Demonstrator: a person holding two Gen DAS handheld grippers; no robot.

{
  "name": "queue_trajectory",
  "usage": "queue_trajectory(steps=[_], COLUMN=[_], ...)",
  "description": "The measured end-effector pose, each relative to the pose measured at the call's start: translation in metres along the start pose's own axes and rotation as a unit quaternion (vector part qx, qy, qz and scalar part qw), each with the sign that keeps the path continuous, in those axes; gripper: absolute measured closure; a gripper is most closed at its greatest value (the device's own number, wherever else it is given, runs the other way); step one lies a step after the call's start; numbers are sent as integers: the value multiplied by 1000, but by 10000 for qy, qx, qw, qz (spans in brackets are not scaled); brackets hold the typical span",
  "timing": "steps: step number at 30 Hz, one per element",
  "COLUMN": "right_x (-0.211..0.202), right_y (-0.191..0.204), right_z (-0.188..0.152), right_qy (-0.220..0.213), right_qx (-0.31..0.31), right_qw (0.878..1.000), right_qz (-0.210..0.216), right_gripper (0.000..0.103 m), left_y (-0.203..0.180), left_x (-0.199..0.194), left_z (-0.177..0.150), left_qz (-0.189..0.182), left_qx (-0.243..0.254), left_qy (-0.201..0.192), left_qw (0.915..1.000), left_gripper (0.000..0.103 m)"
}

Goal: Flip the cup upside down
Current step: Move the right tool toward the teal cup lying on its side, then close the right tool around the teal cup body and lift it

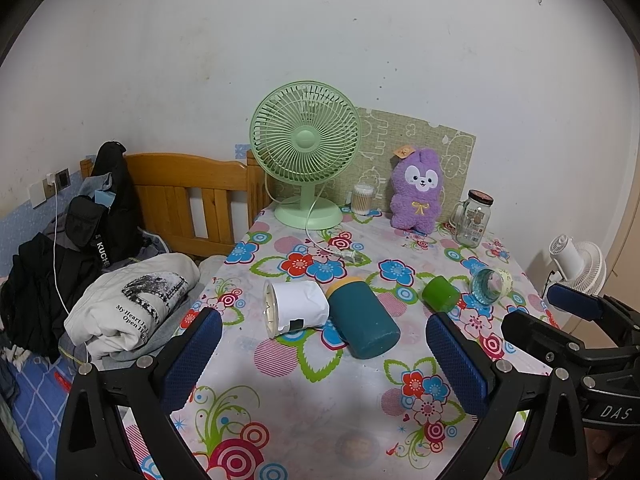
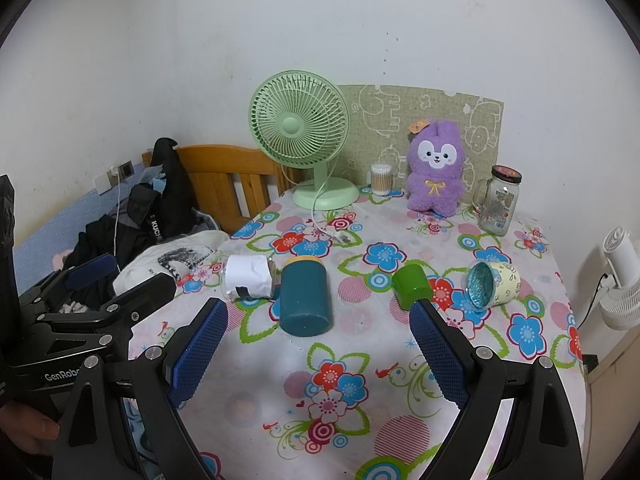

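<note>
Several cups lie on their sides on the floral tablecloth (image 1: 320, 400). A white paper-wrapped cup (image 1: 294, 308) (image 2: 250, 276) lies at the left. A teal cup with a yellow rim (image 1: 362, 318) (image 2: 305, 296) lies next to it, touching it. A small green cup (image 1: 440, 293) (image 2: 412, 286) and a pale cup with a blue inside (image 1: 490, 285) (image 2: 493, 285) lie to the right. My left gripper (image 1: 324, 356) is open and empty, short of the white and teal cups. My right gripper (image 2: 318, 354) is open and empty, short of the teal and green cups.
A green desk fan (image 1: 306, 148) with its cord, a cotton swab jar (image 1: 362, 199), a purple plush toy (image 1: 418, 190) and a glass mug jar (image 1: 474, 218) stand along the table's back. A bed with clothes (image 1: 132, 308) lies left. A white fan (image 2: 620, 284) stands right.
</note>
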State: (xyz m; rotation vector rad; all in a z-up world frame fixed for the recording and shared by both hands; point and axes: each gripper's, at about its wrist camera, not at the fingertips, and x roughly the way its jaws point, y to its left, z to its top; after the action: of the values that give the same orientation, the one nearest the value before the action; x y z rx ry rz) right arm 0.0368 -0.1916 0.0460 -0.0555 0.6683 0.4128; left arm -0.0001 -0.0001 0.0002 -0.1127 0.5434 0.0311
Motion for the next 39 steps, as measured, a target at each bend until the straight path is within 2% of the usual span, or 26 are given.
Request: queue_trajectory(steps=[10, 16, 19, 26, 34, 39], right_x=[3, 28, 49, 107, 191, 238], right_y=[1, -3, -4, 3, 12, 17], right_z=[-2, 0, 2, 5, 8, 7], right_qy=[58, 447, 720, 1280, 2009, 2451], right_qx=[-11, 13, 51, -80, -422, -592], right_qw=[10000, 9990, 9974, 9917, 9787, 9676], right_qz=[4, 19, 28, 92, 74, 78], right_gripper=[9, 9, 9, 9, 9, 9], left_y=[1, 11, 20, 31, 50, 58], left_x=[-1, 14, 28, 58, 96, 103], left_z=[-1, -14, -21, -26, -40, -45], left_qz=[-6, 46, 78, 157, 263, 327], left_qx=[0, -76, -173, -164, -259, -322], left_qy=[18, 233, 491, 732, 1184, 1285], left_qw=[10000, 9997, 9986, 9971, 9923, 9907], left_gripper=[0, 0, 0, 0, 0, 0])
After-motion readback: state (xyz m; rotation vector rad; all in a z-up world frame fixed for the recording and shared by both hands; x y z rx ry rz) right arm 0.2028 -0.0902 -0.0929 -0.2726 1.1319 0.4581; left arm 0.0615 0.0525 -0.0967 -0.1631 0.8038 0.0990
